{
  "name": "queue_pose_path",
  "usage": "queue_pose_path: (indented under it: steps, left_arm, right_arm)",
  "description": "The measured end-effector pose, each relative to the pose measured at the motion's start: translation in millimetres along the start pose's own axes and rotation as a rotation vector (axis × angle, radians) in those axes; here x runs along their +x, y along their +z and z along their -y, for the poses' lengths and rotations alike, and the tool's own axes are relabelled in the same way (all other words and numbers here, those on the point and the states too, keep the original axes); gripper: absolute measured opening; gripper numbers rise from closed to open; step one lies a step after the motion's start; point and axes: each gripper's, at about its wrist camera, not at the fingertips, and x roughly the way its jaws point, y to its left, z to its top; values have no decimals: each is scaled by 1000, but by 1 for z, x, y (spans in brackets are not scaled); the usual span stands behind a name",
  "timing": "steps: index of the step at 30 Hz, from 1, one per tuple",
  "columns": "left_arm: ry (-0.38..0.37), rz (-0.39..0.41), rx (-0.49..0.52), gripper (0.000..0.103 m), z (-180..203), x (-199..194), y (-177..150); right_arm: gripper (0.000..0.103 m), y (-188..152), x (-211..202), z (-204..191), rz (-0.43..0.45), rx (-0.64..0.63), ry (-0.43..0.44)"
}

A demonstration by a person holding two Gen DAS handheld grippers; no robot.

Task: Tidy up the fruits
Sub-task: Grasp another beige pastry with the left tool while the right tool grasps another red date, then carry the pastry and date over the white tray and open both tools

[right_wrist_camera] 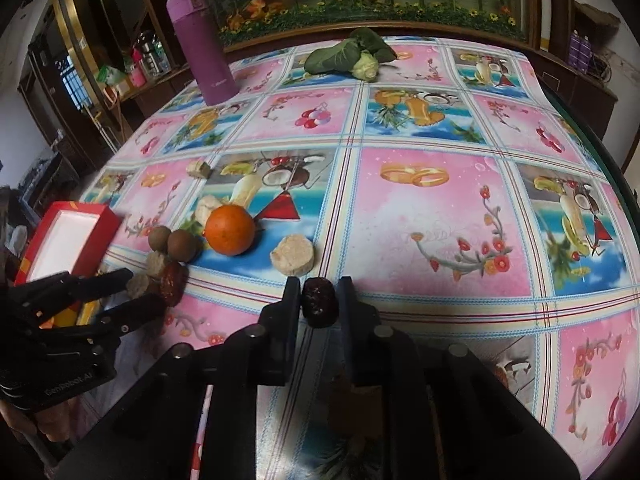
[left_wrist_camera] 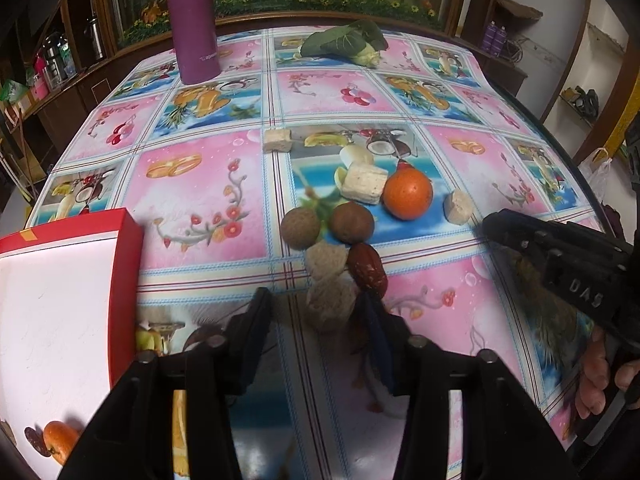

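In the left wrist view my left gripper (left_wrist_camera: 316,300) stands open around a rough beige lump (left_wrist_camera: 330,308) on the table; the left pad is clear of it. A red date (left_wrist_camera: 367,268) lies by the right fingertip, with a second beige lump (left_wrist_camera: 325,258) beside it. Beyond lie two brown longans (left_wrist_camera: 301,227) and an orange (left_wrist_camera: 408,194). The red box (left_wrist_camera: 128,264) at the left holds an orange and a dark date in its near corner. In the right wrist view my right gripper (right_wrist_camera: 319,292) is shut on a dark date (right_wrist_camera: 319,306) low over the cloth.
Beige blocks (left_wrist_camera: 364,182) lie among the fruit, one (right_wrist_camera: 292,258) just ahead of my right gripper. A purple bottle (left_wrist_camera: 194,20) and a leafy vegetable (left_wrist_camera: 348,42) stand at the far edge. A patterned cloth (right_wrist_camera: 420,220) covers the table. Shelves and a cabinet surround it.
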Motion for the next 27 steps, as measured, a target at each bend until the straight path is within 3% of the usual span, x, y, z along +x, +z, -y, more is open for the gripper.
queue_pose_path:
  steps: [3,10,21,27]
  left_arm:
    - [-9,5,-8,24,-2,0,1]
    - [10,11,-97,24,-27,-5,2]
    - [91,156,-137,24,-60,-71,-5]
    - [160,189,-176,24,-101,-102,-22]
  right_arm:
    - [21,2,-4,6,19,36,8]
    - [20,3,-9,10,47,56,4]
    - [21,2,-13,2,71,56,51]
    - [21,-2,-20,-38,86,19,108]
